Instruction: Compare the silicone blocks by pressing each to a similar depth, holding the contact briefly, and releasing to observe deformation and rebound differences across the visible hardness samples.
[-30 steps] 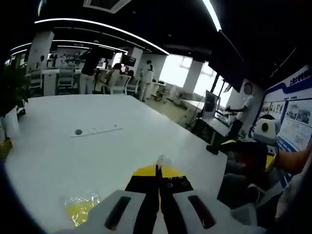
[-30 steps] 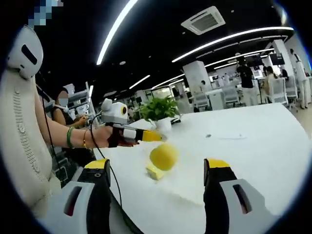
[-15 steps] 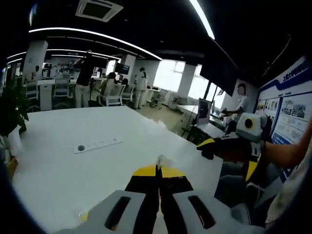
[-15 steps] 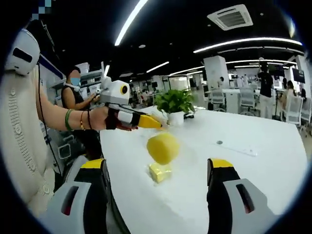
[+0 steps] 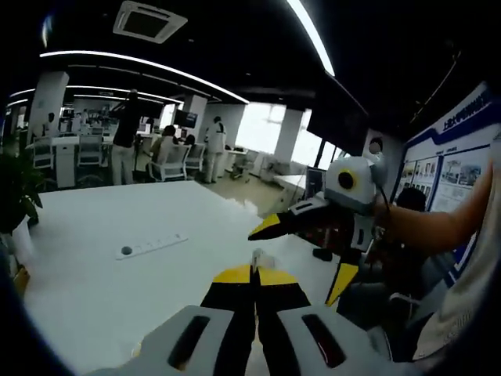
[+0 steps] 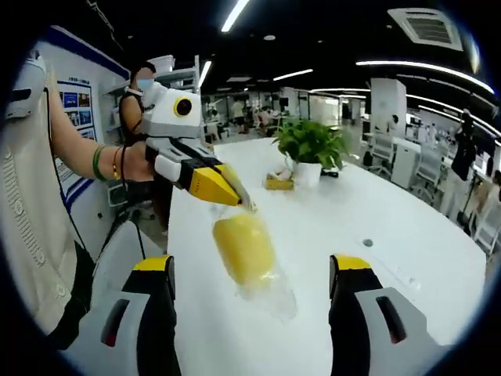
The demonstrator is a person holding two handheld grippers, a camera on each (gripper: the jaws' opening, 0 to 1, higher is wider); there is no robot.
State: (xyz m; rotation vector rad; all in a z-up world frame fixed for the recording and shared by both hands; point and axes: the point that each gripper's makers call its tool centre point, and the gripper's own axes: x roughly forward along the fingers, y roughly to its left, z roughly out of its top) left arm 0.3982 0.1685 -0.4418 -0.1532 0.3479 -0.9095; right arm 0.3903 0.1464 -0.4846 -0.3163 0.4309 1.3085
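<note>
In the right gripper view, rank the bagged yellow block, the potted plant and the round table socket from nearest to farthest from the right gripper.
1. Bagged yellow block: hanging in its clear bag between the right gripper's open fingers, pinched from above by the left gripper.
2. Round table socket: on the white table, right of the block.
3. Potted plant: farther back, near the table's middle.

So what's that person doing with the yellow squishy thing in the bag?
A person holds a gripper in each hand. The left gripper is shut on the top of a clear plastic bag with a yellow block inside, dangling it above the white table. The right gripper is open, its jaws wide on either side of the bag, not touching it.
</note>
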